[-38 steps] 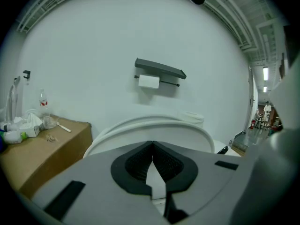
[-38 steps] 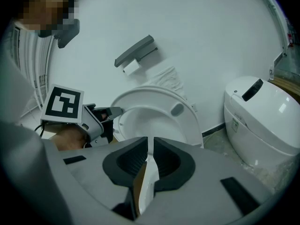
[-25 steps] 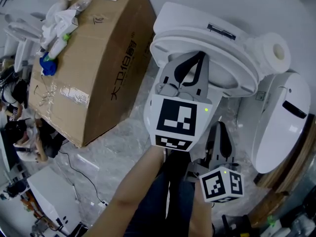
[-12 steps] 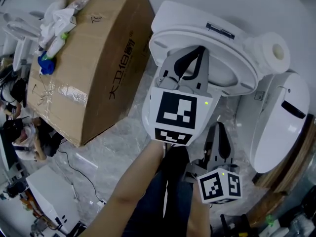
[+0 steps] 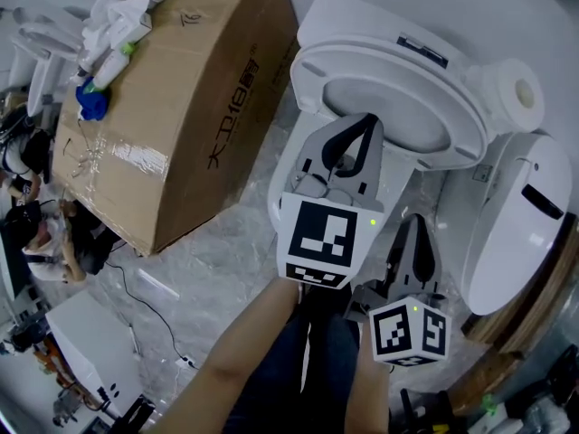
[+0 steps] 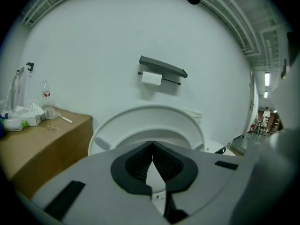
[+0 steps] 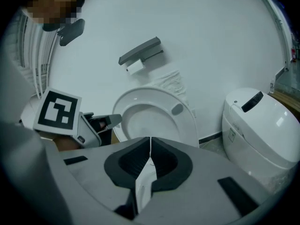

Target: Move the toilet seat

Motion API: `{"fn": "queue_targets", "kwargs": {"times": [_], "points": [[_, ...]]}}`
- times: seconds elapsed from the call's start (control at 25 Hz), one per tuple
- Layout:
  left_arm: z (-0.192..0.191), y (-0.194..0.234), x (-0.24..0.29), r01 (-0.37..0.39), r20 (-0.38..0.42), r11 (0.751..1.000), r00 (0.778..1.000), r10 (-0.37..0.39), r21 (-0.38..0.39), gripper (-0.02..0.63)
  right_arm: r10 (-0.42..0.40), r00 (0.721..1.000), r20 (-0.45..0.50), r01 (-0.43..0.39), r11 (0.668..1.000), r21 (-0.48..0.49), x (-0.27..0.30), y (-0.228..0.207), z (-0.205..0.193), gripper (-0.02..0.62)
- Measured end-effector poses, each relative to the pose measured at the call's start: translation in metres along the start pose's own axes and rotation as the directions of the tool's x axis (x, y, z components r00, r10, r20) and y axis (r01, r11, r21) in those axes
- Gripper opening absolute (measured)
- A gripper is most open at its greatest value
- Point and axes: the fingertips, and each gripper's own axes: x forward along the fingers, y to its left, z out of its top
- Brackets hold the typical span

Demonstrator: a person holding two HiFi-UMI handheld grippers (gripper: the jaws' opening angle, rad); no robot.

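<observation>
Left gripper (image 5: 365, 123), jaws shut and empty, points at the raised seat (image 5: 317, 70), which leans back over the bowl (image 5: 282, 183); no contact is visible. Right gripper (image 5: 412, 220), lower and nearer the person, has just been closing on nothing. Likely hazard: closed tips sliding off the smooth rim, letting the seat slam down.

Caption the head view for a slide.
Left claw and right claw, both shut, point at a toilet with its seat raised.

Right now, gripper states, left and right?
left gripper: closed, holding nothing.
right gripper: jaws have just been closing, now shut, nothing between them.
</observation>
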Motion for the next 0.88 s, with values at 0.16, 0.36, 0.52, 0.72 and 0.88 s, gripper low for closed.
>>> {"fn": "queue_targets", "kwargs": {"times": [0.16,0.36,0.52,0.72,0.88], "points": [[-0.034,-0.001,-0.03,-0.012,-0.052,1.0,0.999,0.013,0.015,0.015,-0.018,1.0,0.004,0.018,0.998,-0.057,-0.004,0.002,-0.006,0.017],[-0.067,-0.004,-0.066,-0.025,-0.099,0.999,0.995,0.02,-0.048,0.015,-0.005,1.0,-0.006,0.004,0.997,-0.08,-0.009,0.011,-0.017,0.017],[-0.083,-0.006,-0.09,-0.039,-0.122,0.998,0.992,0.032,-0.052,0.015,0.0,1.0,-0.016,-0.001,0.996,-0.092,-0.014,0.017,-0.026,0.017],[-0.098,-0.001,-0.115,-0.06,-0.144,0.995,0.988,0.048,-0.077,0.015,0.005,0.999,-0.051,-0.01,0.996,-0.092,-0.021,0.024,-0.045,0.017],[-0.103,0.001,-0.131,-0.067,-0.149,0.994,0.987,0.053,-0.087,0.015,0.001,0.998,-0.06,-0.007,0.994,-0.112,-0.029,0.029,-0.054,0.017]]}}
